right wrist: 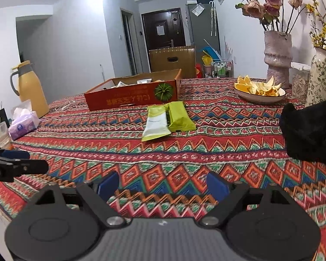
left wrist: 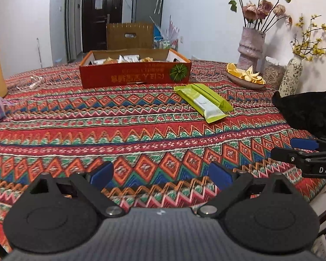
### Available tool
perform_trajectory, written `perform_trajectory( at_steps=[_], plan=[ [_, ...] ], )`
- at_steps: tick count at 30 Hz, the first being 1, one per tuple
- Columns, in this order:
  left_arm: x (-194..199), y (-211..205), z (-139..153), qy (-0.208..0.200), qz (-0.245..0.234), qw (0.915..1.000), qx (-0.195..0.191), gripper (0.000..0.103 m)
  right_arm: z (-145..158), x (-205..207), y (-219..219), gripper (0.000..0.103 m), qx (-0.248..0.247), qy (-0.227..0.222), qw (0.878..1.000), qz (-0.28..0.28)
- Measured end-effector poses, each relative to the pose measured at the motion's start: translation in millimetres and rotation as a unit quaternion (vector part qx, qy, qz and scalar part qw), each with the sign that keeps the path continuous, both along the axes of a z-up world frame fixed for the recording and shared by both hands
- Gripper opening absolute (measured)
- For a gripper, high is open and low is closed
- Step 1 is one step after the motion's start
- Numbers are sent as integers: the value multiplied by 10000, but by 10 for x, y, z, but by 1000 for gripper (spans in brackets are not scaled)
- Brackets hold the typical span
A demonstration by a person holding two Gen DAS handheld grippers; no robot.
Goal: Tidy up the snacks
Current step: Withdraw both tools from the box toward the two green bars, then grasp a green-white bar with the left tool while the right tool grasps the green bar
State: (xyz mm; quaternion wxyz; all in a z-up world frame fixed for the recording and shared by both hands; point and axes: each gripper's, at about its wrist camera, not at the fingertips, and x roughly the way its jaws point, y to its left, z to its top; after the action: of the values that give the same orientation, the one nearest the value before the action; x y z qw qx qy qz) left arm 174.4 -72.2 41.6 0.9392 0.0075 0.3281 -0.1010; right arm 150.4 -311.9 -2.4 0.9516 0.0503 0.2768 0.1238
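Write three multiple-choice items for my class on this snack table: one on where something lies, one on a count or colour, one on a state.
1. Where do the green snack packets lie?
A. On the tablecloth in front of the orange box
B. Inside the orange box
C. In the bowl of orange slices

2. How many green packets lie on the cloth?
A. One
B. Two
C. Four

3. How do the jaws of the right gripper stand?
A. Shut on a packet
B. Shut on nothing
C. Open with nothing between them

Answers:
1. A: the packets rest on the patterned tablecloth, on the near side of the orange box.
2. B: two packets lie side by side, touching.
3. C: only cloth shows between the two blue pads.
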Motion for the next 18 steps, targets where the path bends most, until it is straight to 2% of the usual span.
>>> perform_trajectory(
  at_steps=[5,10,12,14,18],
  plan=[
    [492,-273,-66,-15,158,9998,-129,96,30,374,-126,86,-211,3,9998,-63],
    [1287,-658,-87,31,176,9985,-522,96,144,771,-242,86,-391,-91,9992,-87],
    [1651,-831,-128,-4,5,9973,-733,96,188,906,-273,86,-471,-152,9987,-105],
    [1925,-999,-193,0,-51,9984,-571,96,222,1025,-304,86,-515,-192,9984,-121],
    [2303,-1220,-401,155,-55,9999,15,93,246,1234,-344,86,-602,-198,9979,-140]
  ],
)
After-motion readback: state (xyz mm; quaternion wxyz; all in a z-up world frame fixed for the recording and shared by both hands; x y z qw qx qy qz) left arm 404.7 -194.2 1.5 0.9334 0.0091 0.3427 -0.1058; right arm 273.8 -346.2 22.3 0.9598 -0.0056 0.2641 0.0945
